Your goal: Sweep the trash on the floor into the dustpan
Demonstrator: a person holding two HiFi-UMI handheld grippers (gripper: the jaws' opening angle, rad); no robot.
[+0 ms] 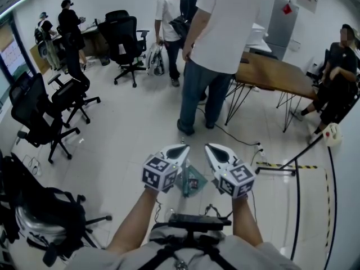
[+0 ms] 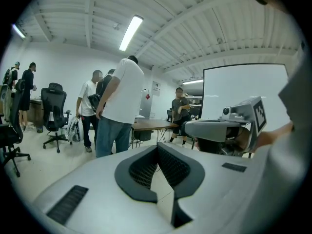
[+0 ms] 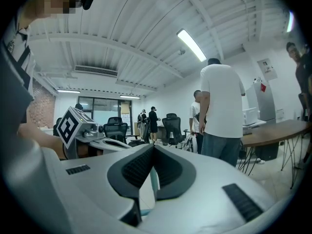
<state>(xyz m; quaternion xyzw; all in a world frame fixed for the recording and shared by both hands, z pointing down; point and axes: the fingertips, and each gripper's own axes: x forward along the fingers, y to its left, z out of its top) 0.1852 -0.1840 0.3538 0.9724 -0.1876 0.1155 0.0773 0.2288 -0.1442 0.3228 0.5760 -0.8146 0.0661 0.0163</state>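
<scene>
Left gripper [image 1: 182, 148] and right gripper [image 1: 210, 147] sit side by side at 6 o'clock in the head view, held out on bare forearms, noses angled toward each other, near but apart. Both are closed: in each gripper view the ribbed black pads meet at the tip, with nothing clamped there. A wedge-shaped gap stays open behind the tips. Through the left gap only pale floor shows. In the right gap a thin teal strip [image 3: 153, 184] stands upright; what it belongs to cannot be told. Below and between the two grippers, at 6 o'clock, a teal-green item [image 1: 192, 180] lies on the pale floor [image 1: 129, 128]. It is flat and somewhat translucent, with a dark square patch on it, and its edges are partly hidden by the grippers. Whether it is the dustpan cannot be told. No loose trash can be made out on the floor. A person in a white shirt and jeans [image 1: 216, 38] stands at 12 o'clock, a wooden table [image 1: 275, 75] at 2, black office chairs [image 1: 34, 117] at 9.
</scene>
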